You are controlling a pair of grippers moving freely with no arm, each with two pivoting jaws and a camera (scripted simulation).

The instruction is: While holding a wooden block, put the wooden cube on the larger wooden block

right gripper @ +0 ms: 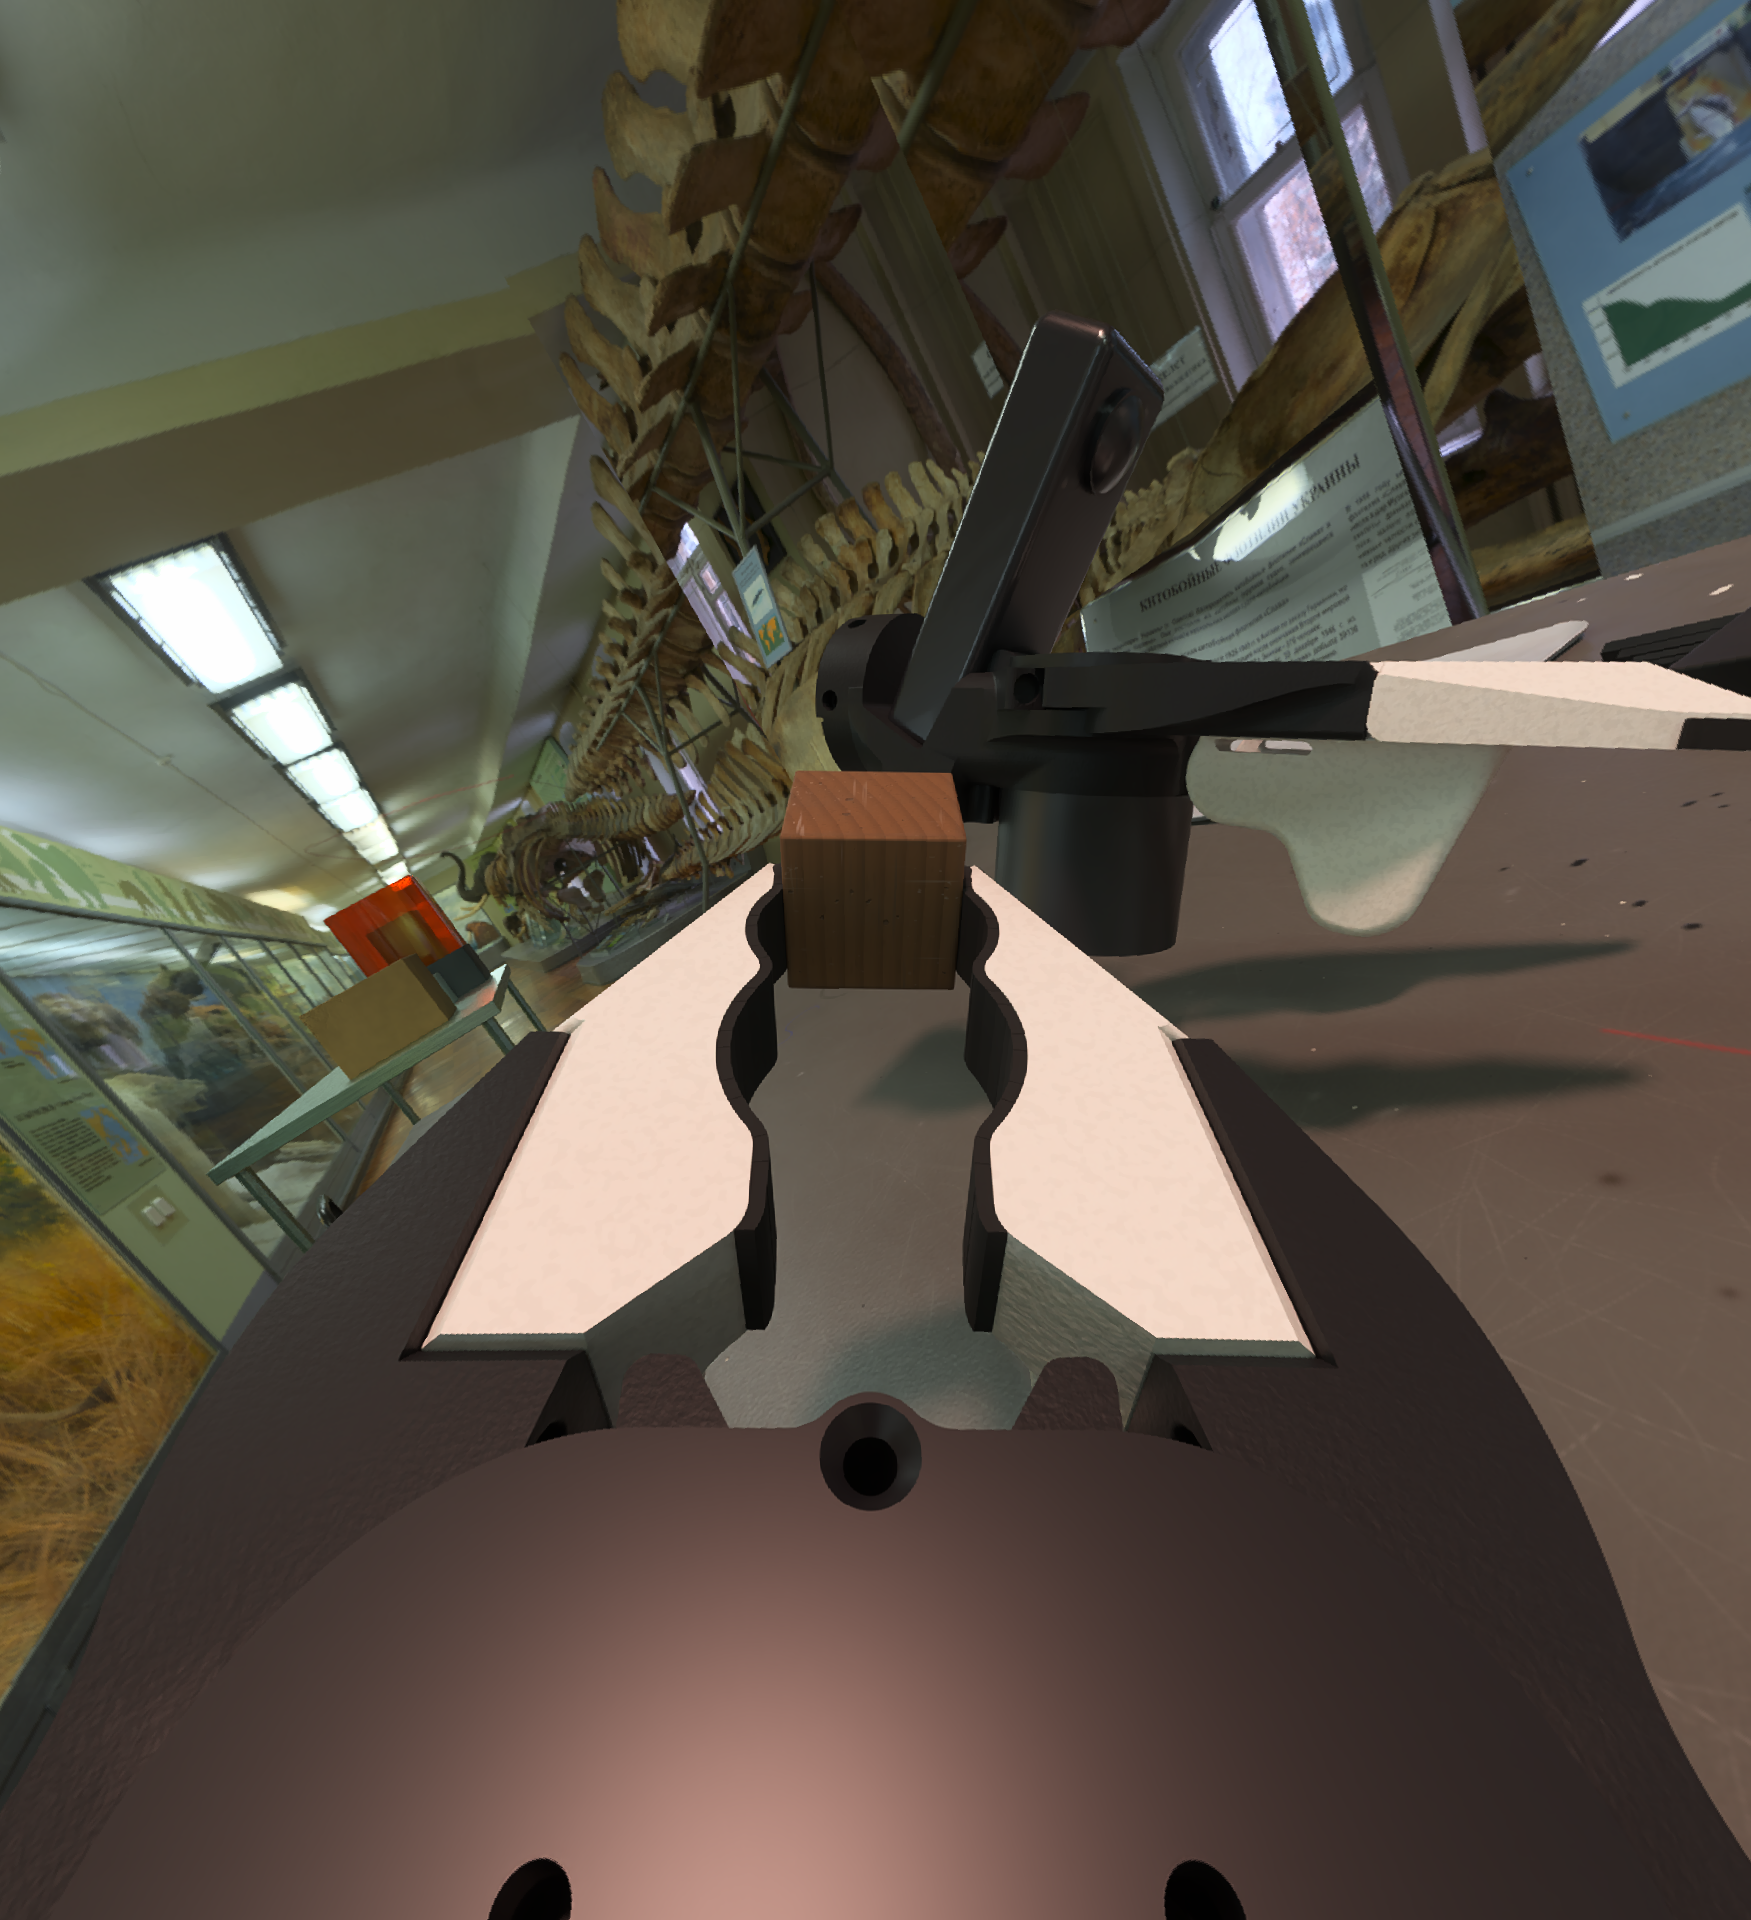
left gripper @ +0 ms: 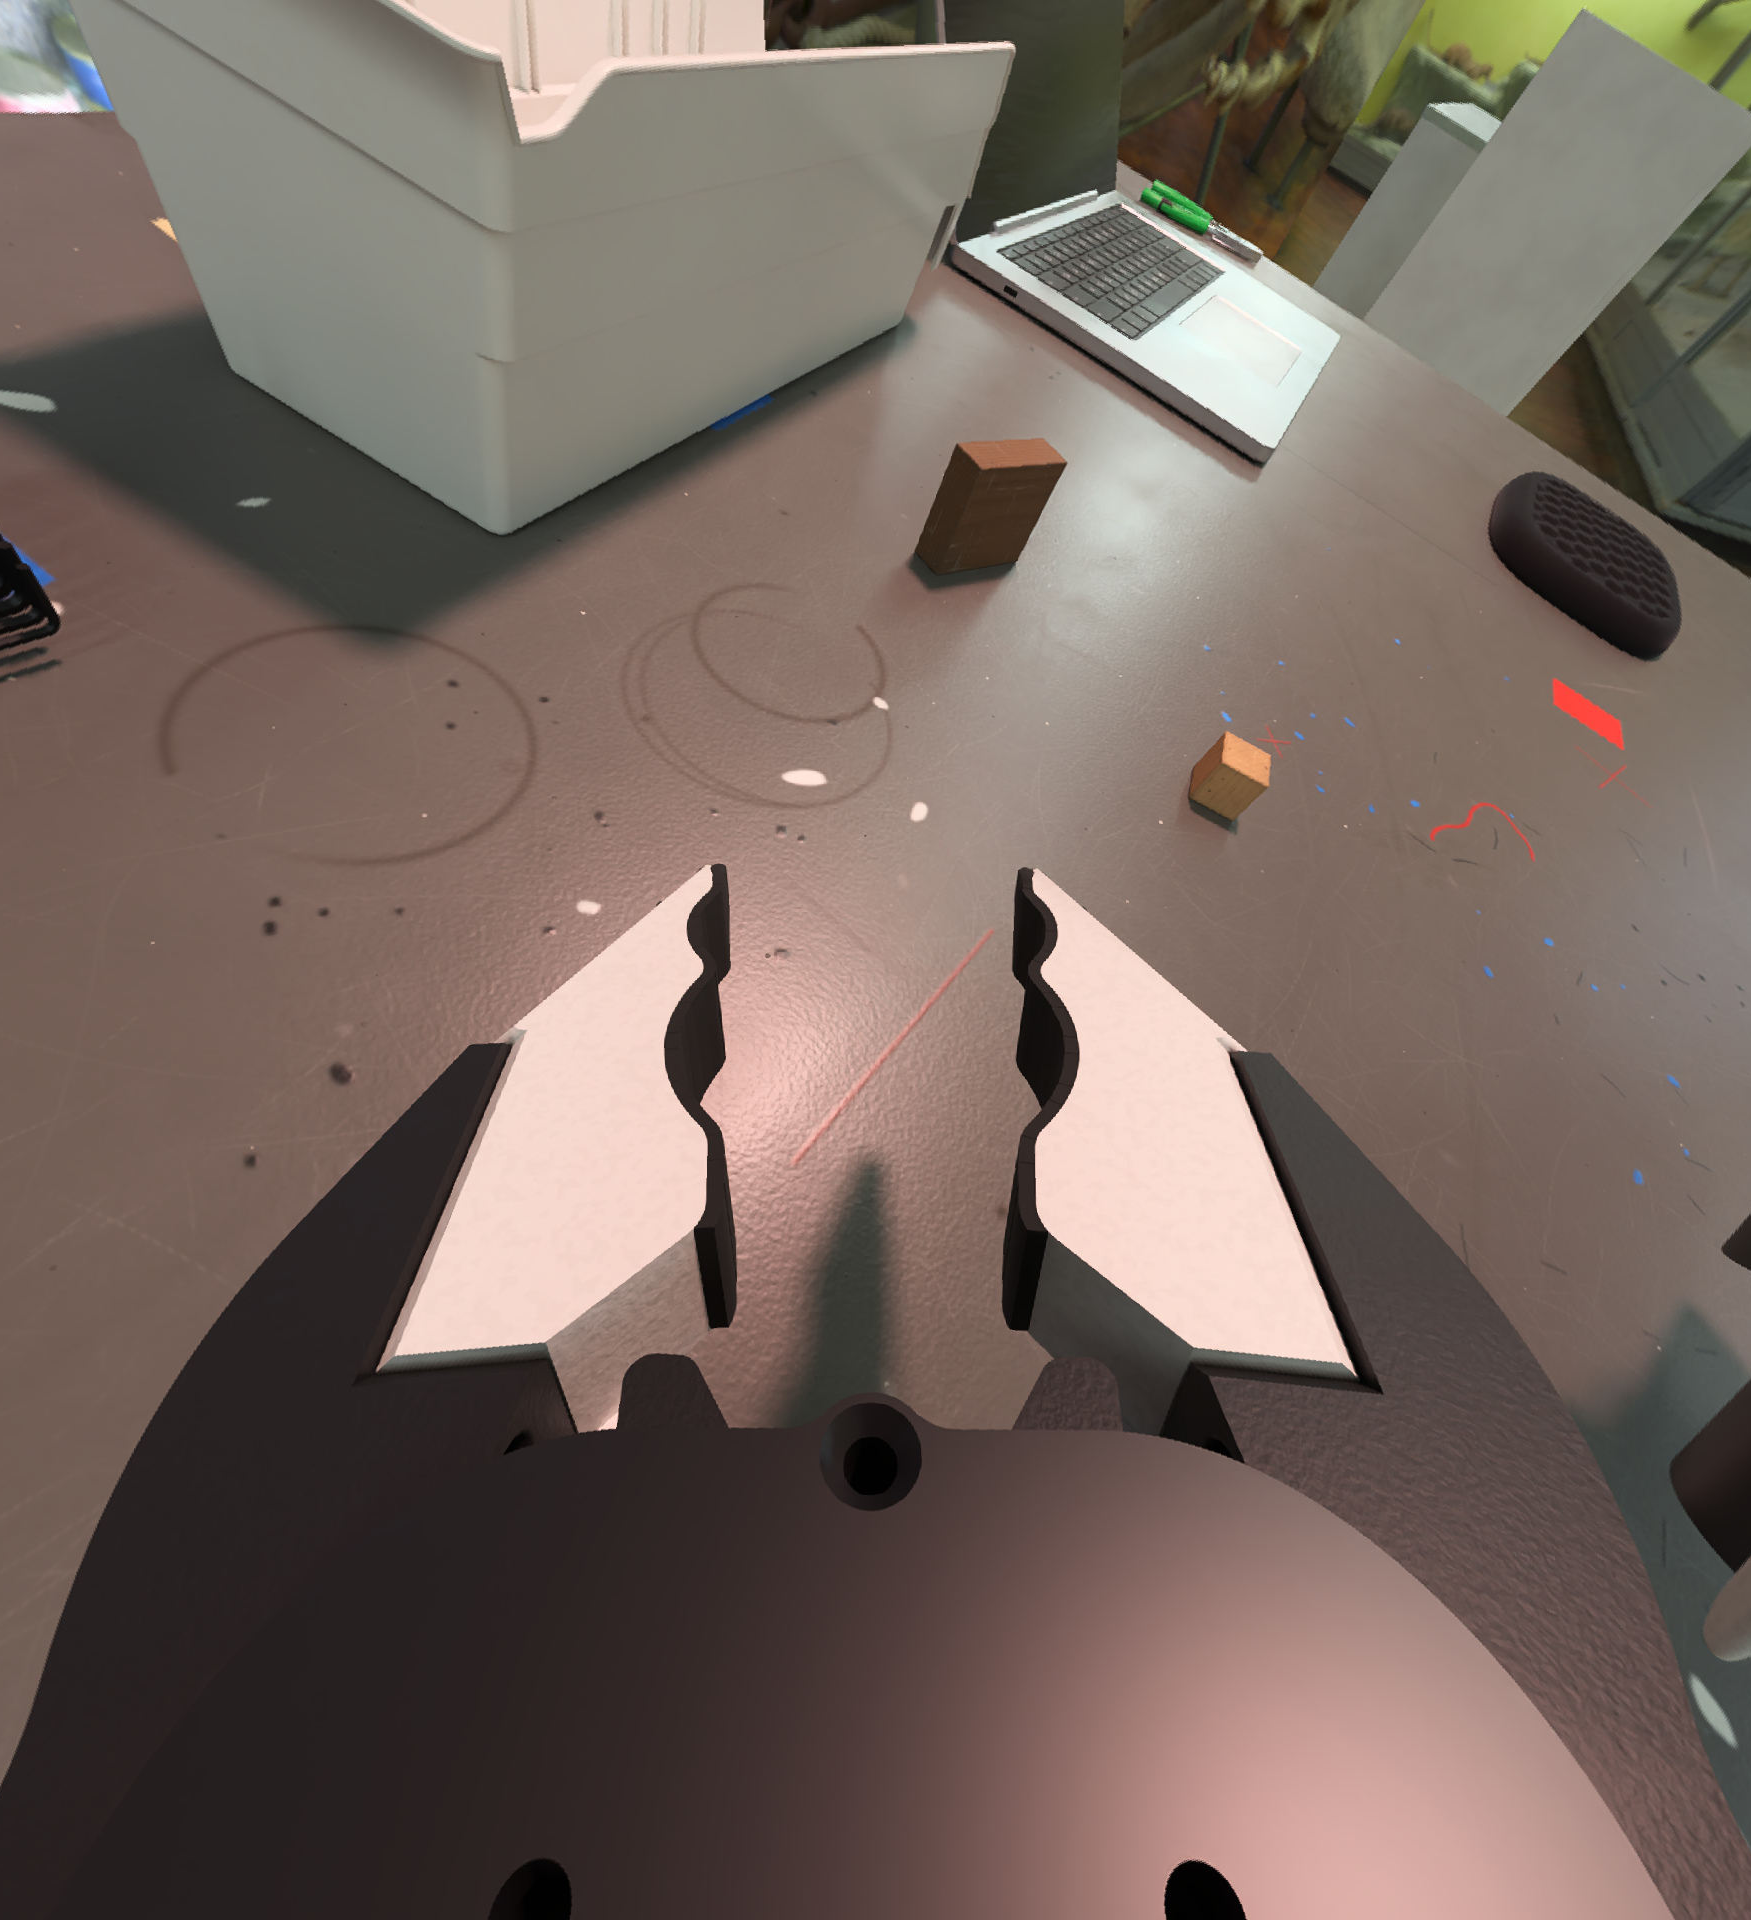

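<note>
Left gripper (left gripper: 871, 894) hangs over the table (left gripper: 1162, 1039), jaws wide apart, nothing btwn them. Far ahead-right stands the larger wooden block (left gripper: 990, 507), upright, near the white bin (left gripper: 559, 312). Wooden cube (left gripper: 1230, 773) sits nearer, off to the right, well apart from the block. Right gripper (right gripper: 871, 883) has its tips clamped on a brown wooden block (right gripper: 869, 883), w/ the left gripper just beyond.
</note>
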